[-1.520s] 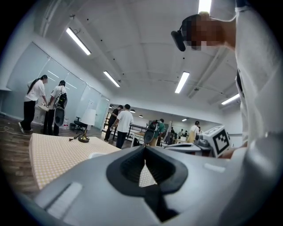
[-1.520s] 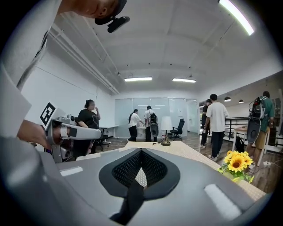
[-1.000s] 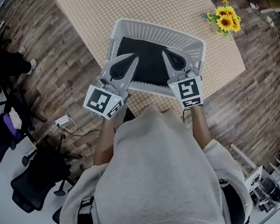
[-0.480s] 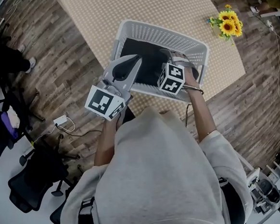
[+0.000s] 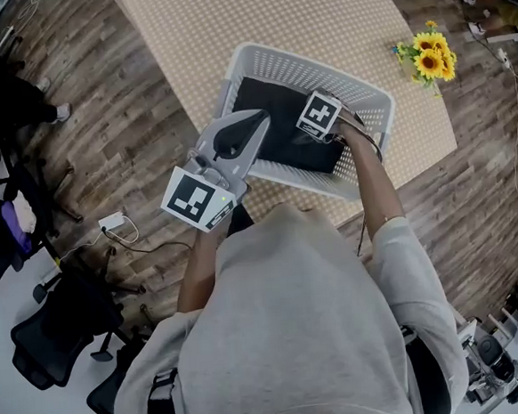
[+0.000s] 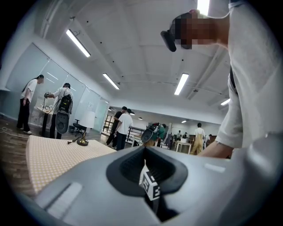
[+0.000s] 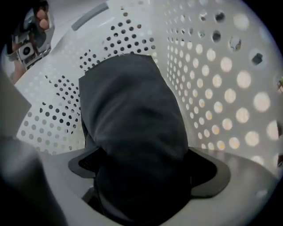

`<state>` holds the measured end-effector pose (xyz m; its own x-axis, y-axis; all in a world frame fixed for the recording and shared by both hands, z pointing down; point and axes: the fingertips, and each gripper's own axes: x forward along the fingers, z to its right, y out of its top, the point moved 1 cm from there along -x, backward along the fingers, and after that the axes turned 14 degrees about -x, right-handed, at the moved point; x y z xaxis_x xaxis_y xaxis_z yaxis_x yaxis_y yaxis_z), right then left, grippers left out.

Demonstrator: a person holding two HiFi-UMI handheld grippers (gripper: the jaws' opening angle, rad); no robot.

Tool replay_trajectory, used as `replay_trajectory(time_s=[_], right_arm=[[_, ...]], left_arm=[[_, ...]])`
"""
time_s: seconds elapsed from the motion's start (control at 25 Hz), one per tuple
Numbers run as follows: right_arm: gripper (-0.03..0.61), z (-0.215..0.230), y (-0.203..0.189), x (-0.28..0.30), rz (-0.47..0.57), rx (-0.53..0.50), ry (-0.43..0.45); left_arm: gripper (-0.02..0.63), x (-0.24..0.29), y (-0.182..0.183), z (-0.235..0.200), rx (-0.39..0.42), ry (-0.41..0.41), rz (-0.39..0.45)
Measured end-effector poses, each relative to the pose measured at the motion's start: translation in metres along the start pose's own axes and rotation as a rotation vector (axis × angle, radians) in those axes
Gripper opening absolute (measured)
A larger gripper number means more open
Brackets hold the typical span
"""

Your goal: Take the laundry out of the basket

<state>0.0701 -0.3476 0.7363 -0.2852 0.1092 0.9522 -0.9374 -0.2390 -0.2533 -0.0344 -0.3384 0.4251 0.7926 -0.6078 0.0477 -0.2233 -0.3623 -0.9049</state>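
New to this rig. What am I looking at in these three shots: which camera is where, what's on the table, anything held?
There is no robot here: a person holds a two-jaw gripper in each hand. The head view comes from a camera on the person's head, looking steeply down. The other two cameras ride on the grippers and look along their jaws. On the checkered table stand a white perforated laundry basket and some sunflowers. The right gripper is inside the basket, jaws closed on a dark garment. The left gripper is by the basket's near rim, jaws together, empty.
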Motion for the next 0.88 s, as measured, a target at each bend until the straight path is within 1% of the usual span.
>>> replay_trajectory(time_s=[0.12, 0.28, 0.44, 0.52, 0.6, 0.64, 0.68, 0.72, 0.8, 0.88], right_arm=[[0.601, 0.001, -0.003, 0.005, 0.021, 0.008, 0.019], [0.6, 0.0, -0.001, 0.007, 0.039, 0.006, 0.004], [0.598, 0.0, 0.001, 0.005, 0.039, -0.002, -0.017], [0.587, -0.002, 0.001, 0.004, 0.029, -0.008, -0.019], [0.542, -0.008, 0.002, 0.002, 0.014, -0.012, 0.003], [0.504, -0.014, 0.004, 0.001, 0.009, -0.017, 0.029], [0.4, -0.021, 0.008, 0.001, 0.006, -0.024, 0.061], [0.347, -0.029, 0.011, 0.001, 0.005, -0.031, 0.09], [0.315, -0.038, 0.014, 0.001, 0.012, -0.037, 0.119], [0.265, -0.041, 0.016, 0.0, 0.04, -0.032, 0.113]], left_arm=[[0.008, -0.001, 0.002, 0.0, 0.0, 0.001, 0.012], [0.008, -0.001, -0.002, 0.0, -0.012, -0.004, 0.014], [0.008, 0.001, -0.004, 0.004, -0.018, -0.014, 0.015], [0.008, 0.001, -0.005, 0.007, -0.019, -0.016, 0.017], [0.008, 0.0, -0.005, 0.008, -0.02, -0.014, 0.018], [0.008, 0.0, -0.005, 0.008, -0.021, -0.013, 0.02], [0.008, -0.001, -0.004, 0.008, -0.021, -0.011, 0.022], [0.008, -0.001, -0.003, 0.007, -0.021, -0.009, 0.026], [0.008, -0.001, -0.001, 0.007, -0.022, -0.008, 0.032], [0.008, -0.001, 0.001, 0.007, -0.022, -0.009, 0.035]])
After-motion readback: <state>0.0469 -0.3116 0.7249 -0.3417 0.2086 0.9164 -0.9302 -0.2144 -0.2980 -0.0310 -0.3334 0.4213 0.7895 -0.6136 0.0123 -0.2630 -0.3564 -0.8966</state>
